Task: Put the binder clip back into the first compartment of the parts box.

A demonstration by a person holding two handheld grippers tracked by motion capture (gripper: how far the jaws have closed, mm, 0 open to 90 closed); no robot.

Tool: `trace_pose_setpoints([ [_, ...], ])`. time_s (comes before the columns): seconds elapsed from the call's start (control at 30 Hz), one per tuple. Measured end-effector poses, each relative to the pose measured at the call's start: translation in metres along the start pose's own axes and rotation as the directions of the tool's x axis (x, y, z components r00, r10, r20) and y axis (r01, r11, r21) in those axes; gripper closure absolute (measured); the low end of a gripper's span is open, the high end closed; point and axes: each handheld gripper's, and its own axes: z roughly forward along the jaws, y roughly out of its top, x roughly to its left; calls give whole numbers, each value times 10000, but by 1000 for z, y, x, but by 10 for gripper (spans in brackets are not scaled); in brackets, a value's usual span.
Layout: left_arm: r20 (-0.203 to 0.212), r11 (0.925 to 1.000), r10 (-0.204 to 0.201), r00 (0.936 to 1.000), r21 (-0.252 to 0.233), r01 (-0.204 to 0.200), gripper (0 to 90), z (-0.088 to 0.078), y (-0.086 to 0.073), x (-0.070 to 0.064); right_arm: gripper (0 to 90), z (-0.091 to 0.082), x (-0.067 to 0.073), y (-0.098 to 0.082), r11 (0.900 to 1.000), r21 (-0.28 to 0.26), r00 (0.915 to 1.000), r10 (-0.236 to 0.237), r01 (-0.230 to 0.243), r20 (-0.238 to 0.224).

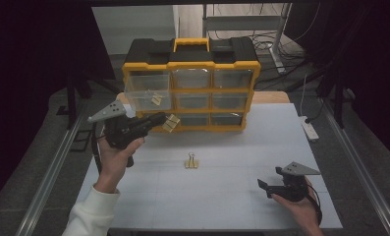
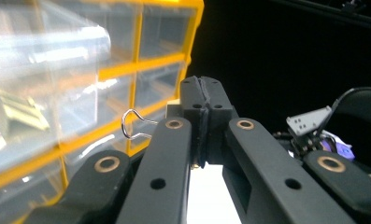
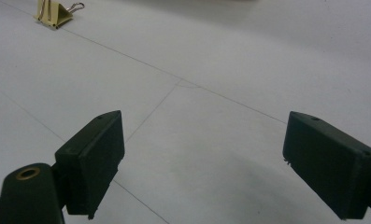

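White tabletop [image 1: 232,196] fills the high view's lower half; at left-centre, the left gripper [image 1: 159,120] clamps a small yellow binder clip [image 1: 171,123] before the yellow-framed drawer cabinet [image 1: 191,65].

Left gripper view: jaws pressed together at centre, clip's wire loop [image 2: 131,125] just left.

Right gripper view: right gripper [image 3: 202,165] jaws wide apart; another yellow binder clip [image 3: 53,14] lies upper left.

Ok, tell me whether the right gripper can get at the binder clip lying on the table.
Probably yes: the right gripper is open, and only bare table lies between it and the binder clip.
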Motion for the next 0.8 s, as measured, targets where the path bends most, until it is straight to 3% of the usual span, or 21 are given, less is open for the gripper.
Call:
trace_pose_setpoints([
  [0.33, -259, 9986, 66, 9996, -519, -79, 892, -4, 28, 2, 130, 0, -1, 0, 10000, 8, 10000, 1, -1, 69],
  [0.8, -702, 9974, 318, 9970, -624, -362, 892, -7, 60, 4, 130, -1, -1, 1, 10000, -75, 9999, 46, -44, 152],
])
